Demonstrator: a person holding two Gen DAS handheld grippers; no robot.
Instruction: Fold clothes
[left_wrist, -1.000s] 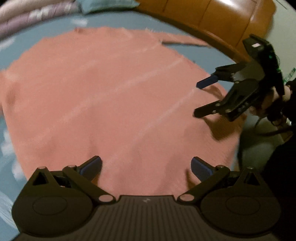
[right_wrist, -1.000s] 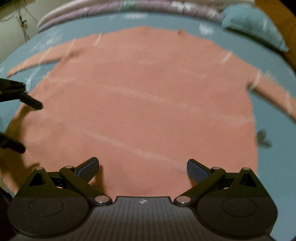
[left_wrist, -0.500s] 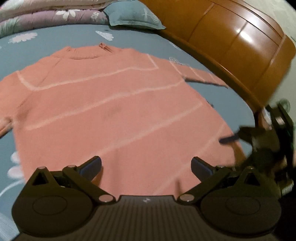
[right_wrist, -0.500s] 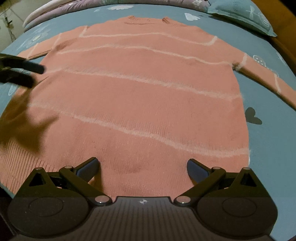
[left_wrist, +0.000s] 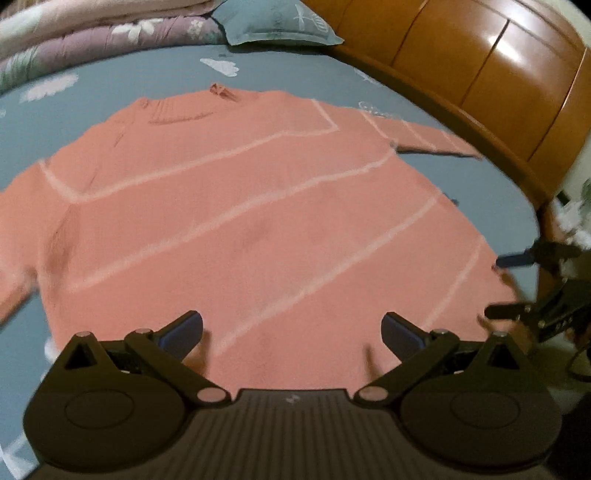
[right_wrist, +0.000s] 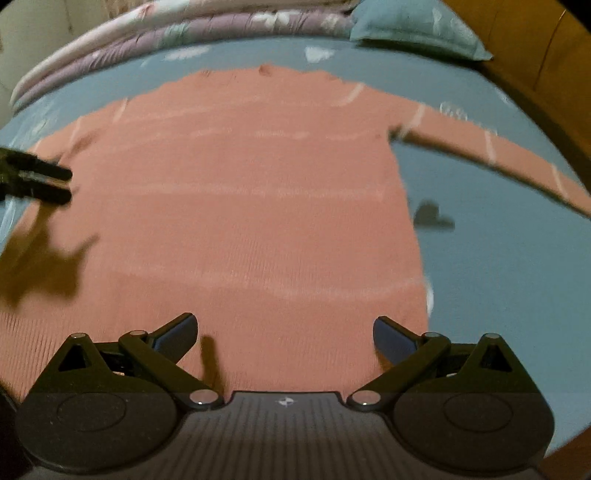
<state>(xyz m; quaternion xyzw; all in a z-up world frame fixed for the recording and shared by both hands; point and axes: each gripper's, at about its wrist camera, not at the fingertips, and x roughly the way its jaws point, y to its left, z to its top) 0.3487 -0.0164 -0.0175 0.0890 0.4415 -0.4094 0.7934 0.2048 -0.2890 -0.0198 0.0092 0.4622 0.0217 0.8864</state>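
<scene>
Salmon sweater (left_wrist: 258, 229) lies seemingly flat on the bedsheet (right_wrist: 498, 258); both grippers' jaws gape, empty.

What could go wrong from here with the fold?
The sweater lies flat on the bed, both sleeves spread wide. Both grippers, left and right, are open above the hem, holding nothing. Risks: a pinch at the hem might also catch the bedsheet; folding the body before the right sleeve could leave it trailing out toward the wooden headboard.

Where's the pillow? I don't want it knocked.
The pillow lies at the far end of the bed, beyond the sweater's collar, beside the wooden headboard.
</scene>
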